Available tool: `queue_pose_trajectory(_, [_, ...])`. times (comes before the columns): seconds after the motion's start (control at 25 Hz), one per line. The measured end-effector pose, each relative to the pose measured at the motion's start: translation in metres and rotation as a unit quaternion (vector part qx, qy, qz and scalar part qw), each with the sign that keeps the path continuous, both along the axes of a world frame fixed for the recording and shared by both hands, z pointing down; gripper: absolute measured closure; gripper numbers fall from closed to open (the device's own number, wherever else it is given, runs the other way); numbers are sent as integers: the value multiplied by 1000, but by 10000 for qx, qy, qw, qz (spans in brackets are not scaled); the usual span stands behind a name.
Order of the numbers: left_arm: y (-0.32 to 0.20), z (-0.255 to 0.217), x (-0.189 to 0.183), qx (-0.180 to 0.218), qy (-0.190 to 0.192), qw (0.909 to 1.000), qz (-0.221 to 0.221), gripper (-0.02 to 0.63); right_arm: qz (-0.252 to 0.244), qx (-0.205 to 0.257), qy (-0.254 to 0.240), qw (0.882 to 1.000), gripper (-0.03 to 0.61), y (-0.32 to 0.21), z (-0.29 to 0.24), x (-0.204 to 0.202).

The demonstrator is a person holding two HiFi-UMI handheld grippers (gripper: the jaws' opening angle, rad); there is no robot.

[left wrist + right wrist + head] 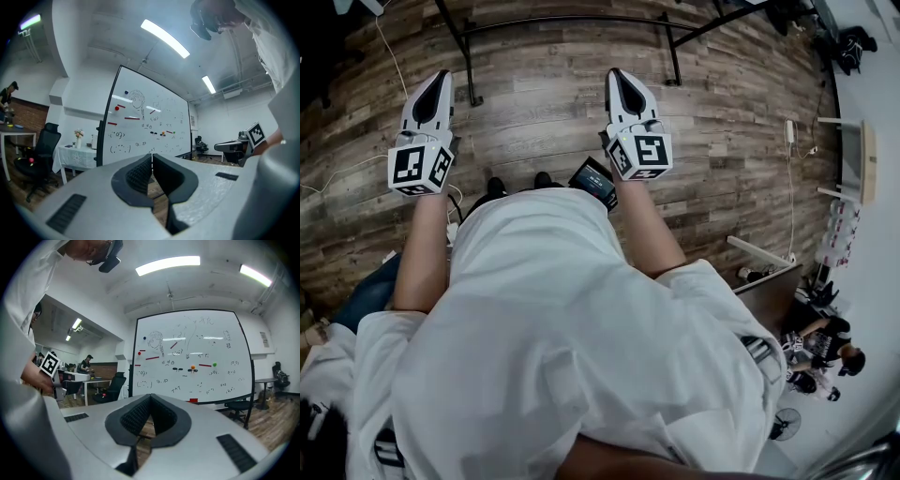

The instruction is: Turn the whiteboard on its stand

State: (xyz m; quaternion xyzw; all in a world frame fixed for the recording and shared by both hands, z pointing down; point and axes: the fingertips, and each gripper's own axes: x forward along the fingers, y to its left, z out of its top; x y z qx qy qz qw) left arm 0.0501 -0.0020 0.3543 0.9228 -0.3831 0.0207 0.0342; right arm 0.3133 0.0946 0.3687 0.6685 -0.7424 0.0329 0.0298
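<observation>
The whiteboard stands upright on its black-framed stand a few steps ahead, covered in small drawings, red bars and coloured magnets. In the left gripper view the whiteboard shows at a slant, its left edge nearest. From the head view only the stand's black floor bars show, at the top. My left gripper and right gripper are held out side by side over the wooden floor. Both are shut with nothing between the jaws, well short of the board.
A black office chair and a white-clothed table with flowers stand left of the board. Desks with a person lie further left; another chair sits by the board's right leg. White furniture and people are at my right.
</observation>
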Motion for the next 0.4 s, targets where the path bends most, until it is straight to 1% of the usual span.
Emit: queue_pose_trajectory(0.4, [1, 0, 7, -4, 1, 10000, -61, 601, -44, -46, 68, 10000, 580, -2, 3, 1])
